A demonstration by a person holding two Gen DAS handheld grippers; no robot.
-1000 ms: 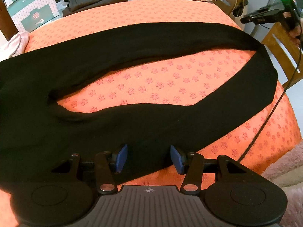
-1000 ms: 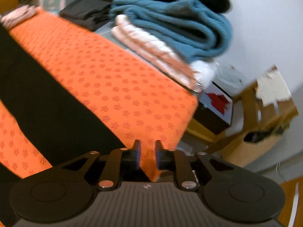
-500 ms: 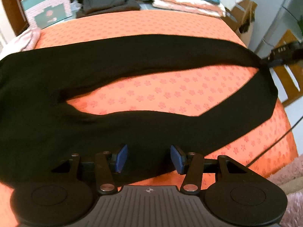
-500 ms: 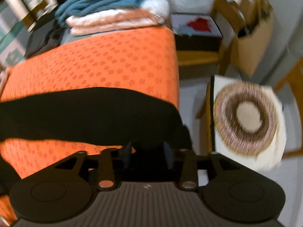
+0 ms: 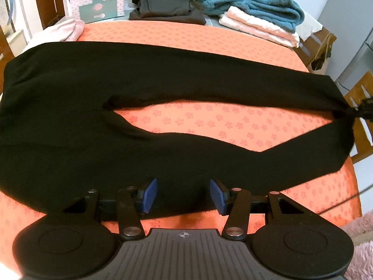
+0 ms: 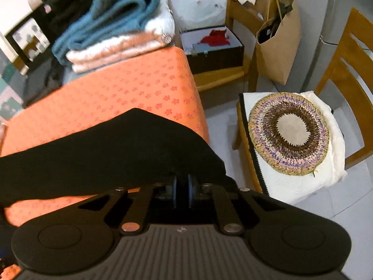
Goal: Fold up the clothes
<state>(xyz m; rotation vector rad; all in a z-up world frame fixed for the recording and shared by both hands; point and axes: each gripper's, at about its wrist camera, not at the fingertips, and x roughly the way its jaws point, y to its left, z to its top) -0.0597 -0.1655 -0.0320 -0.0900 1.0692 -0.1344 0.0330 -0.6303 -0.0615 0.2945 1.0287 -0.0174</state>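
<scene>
Raised since the earlier frame, the far leg hem of the black knit trousers [image 6: 112, 158] sits pinched in the right gripper [image 6: 181, 192]. Both legs lie spread across the orange flower-print cloth [image 5: 209, 121]; the left gripper [image 5: 183, 194] gapes over the near leg.

Trousers [image 5: 70, 116] on table [image 5: 233, 121] — stacks [image 5: 256, 21] behind.
</scene>
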